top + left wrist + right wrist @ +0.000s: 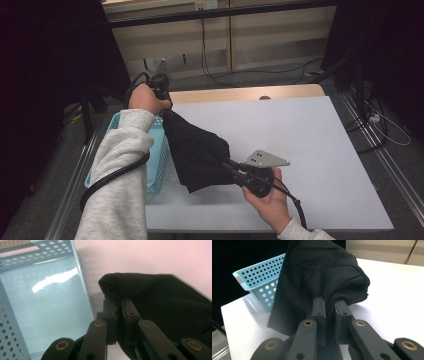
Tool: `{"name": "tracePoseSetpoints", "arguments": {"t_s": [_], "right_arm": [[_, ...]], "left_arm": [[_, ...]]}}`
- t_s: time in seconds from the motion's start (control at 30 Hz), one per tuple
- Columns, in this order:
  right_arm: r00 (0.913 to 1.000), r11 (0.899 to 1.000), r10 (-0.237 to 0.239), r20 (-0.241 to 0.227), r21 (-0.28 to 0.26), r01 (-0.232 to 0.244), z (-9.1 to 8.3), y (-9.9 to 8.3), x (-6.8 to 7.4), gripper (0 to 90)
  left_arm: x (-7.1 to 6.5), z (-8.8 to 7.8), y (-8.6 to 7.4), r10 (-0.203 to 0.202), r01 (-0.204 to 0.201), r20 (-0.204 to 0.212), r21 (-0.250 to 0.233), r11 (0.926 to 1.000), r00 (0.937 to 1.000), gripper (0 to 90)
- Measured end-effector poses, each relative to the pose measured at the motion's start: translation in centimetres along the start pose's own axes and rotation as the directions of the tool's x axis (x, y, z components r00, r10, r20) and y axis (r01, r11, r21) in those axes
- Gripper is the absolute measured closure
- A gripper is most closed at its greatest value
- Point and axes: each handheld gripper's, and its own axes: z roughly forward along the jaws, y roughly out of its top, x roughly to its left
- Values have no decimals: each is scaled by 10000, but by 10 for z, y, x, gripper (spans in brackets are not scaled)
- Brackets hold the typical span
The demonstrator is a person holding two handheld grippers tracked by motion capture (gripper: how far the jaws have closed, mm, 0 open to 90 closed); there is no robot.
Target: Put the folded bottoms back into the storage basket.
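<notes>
A black cloth [197, 150] hangs stretched between my two grippers over the left part of the white table [310, 145]. My left gripper [165, 107] is raised above the light blue perforated basket [157, 160] and is shut on the cloth's upper corner [120, 287]. Lower down, near the table's front, my right gripper [227, 165] is shut on the other end of the cloth [319, 272]. In the right gripper view the cloth drapes over the jaws, with the basket [259, 275] behind it. The left gripper view looks down into the basket's bare floor [47, 307].
The basket stands at the table's left edge. A wooden strip [240, 93] runs along the far edge. Cables [215, 55] lie on the floor beyond, and dark curtains flank both sides. The table's right half is bare white surface.
</notes>
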Motion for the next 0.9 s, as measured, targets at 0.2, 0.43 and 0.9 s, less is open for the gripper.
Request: {"name": "tracePoseSetpoints", "arguments": {"t_s": [0.2, 0.43, 0.9], "right_arm": [[10000, 9998, 50, -54, -184, -51, 0, 3, 3, 809], [9999, 9994, -78, -142, -333, 74, 0, 11, 7, 809], [9989, 9991, 121, -461, -408, -140, 9, 18, 12, 809]], "left_arm": [[1, -8, 0, -37, 37, -90, -55, 10000, 10000, 837], [5, -15, 1, -46, 45, -125, -80, 10000, 9999, 836], [16, -20, 3, -138, 137, -242, -60, 9999, 9996, 837]]}}
